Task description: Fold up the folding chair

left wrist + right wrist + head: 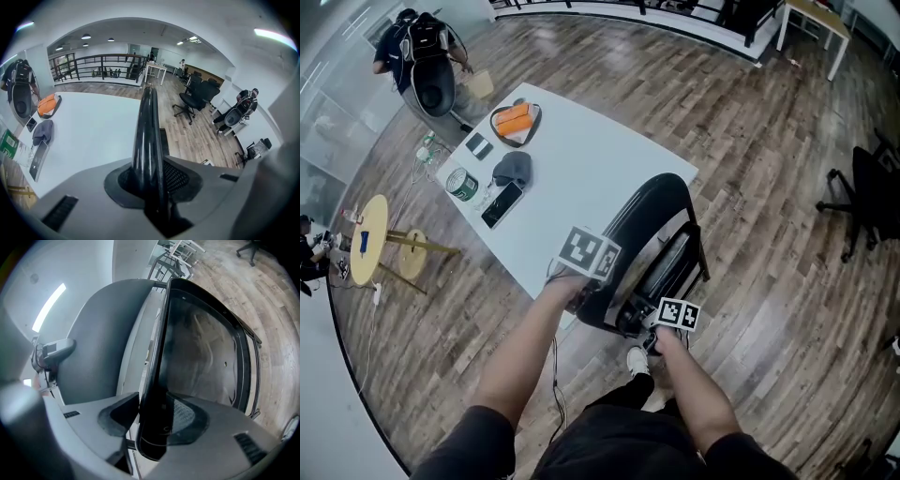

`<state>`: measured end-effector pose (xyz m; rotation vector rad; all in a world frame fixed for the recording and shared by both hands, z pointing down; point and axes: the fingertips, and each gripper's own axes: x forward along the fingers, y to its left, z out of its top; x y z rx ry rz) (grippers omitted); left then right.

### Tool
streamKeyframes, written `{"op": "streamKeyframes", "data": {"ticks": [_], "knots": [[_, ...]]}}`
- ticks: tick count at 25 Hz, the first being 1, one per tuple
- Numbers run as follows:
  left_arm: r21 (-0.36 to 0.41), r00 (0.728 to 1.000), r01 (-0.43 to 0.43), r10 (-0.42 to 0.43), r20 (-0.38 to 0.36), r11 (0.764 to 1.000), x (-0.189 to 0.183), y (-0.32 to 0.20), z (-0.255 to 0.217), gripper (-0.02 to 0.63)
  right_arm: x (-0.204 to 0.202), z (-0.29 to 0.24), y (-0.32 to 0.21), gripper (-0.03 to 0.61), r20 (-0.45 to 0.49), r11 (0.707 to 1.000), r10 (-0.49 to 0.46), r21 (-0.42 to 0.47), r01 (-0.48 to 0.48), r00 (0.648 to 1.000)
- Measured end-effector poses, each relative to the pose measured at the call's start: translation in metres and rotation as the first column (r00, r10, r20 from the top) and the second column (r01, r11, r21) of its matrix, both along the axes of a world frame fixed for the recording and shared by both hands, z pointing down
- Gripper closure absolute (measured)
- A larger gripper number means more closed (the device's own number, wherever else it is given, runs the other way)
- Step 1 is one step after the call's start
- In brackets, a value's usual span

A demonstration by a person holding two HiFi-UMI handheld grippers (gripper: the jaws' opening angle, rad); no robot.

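Chair: the folding chair [661,220] stands on the wood floor just beside the near corner of the white table [581,159], directly in front of me, its curved black back towards the table.
Left gripper: my left gripper [149,183] is pinched narrowly on the thin black top rim of the back, with a pad on each side of it.
Right gripper: my right gripper [157,423] is set wider, closed on the thicker black frame edge lower down. The left pad may be a touch slack, but the wide-angle view leaves that unclear.
Handling: I judge it rigid and fairly hefty, hard plastic on a metal frame. The rim is glossy, so pads could slide along it.
Where to hold: 2 grips well apart, 1 on the back rim and 1 on the lower frame, kept clear of the hinge and the closing gap.
Risk: the chair could tip towards the table or pinch as it shuts.
Dish: the dish [532,125] at the far end of the table holds an orange item [512,120].
Tin: the green tin [462,184] stands upright, and I can't see what is inside.
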<state>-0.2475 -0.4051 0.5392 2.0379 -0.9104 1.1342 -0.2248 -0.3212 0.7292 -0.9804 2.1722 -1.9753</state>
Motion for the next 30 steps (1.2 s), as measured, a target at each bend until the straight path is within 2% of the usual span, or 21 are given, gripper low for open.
{"op": "streamKeyframes", "data": {"ticks": [5, 8, 10, 13, 17, 19, 22, 25, 26, 27, 30], "knots": [[0.006, 1.000, -0.005, 0.005, 0.005, 1.000, -0.002, -0.004, -0.001, 0.514, -0.003, -0.002, -0.003, 0.405, 0.012, 0.999, -0.014, 0.035, 0.014, 1.000], [0.031, 1.000, -0.021, 0.020, 0.011, 0.999, -0.006, -0.004, -0.004, 0.502, -0.001, -0.004, 0.003, 0.368, -0.102, 0.985, -0.069, 0.149, 0.084, 0.992], [0.090, 0.998, -0.055, 0.051, 0.047, 0.994, -0.011, -0.003, -0.009, 0.451, 0.011, -0.007, 0.005, 0.345, -0.191, 0.972, -0.061, 0.210, 0.102, 0.980], [0.191, 0.993, -0.099, 0.084, 0.087, 0.977, -0.018, -0.005, -0.028, 0.414, 0.034, -0.025, 0.002, 0.322, -0.276, 0.957, -0.012, 0.277, 0.092, 0.961], [0.332, 0.988, -0.107, 0.064, 0.138, 0.937, -0.034, 0.005, -0.065, 0.411, 0.069, -0.070, 0.005, 0.322, -0.322, 0.921, 0.102, 0.389, 0.033, 0.941], [0.400, 0.994, -0.063, 0.020, 0.112, 0.914, -0.042, 0.016, -0.088, 0.438, 0.085, -0.099, 0.013, 0.322, -0.334, 0.889, 0.156, 0.457, 0.014, 0.930], [0.487, 1.000, -0.004, 0.016, -0.020, 0.873, -0.022, 0.046, -0.122, 0.535, 0.108, -0.148, 0.038, 0.324, -0.354, 0.826, 0.213, 0.563, 0.025, 0.911], [0.585, 0.992, 0.019, 0.058, -0.113, 0.811, 0.018, 0.083, -0.141, 0.589, 0.121, -0.208, 0.077, 0.324, -0.336, 0.731, 0.261, 0.681, 0.042, 0.905], [0.604, 0.985, 0.040, 0.071, -0.158, 0.796, 0.033, 0.097, -0.145, 0.601, 0.128, -0.228, 0.092, 0.327, -0.328, 0.694, 0.297, 0.719, 0.033, 0.897], [0.614, 0.973, 0.067, 0.085, -0.215, 0.786, 0.049, 0.112, -0.149, 0.607, 0.137, -0.246, 0.108, 0.356, -0.327, 0.658, 0.343, 0.753, 0.023, 0.880], [0.626, 0.914, 0.159, 0.126, -0.385, 0.763, 0.089, 0.164, -0.165, 0.609, 0.173, -0.291, 0.162, 0.496, -0.366, 0.570, 0.488, 0.821, 0.028, 0.792]]}}
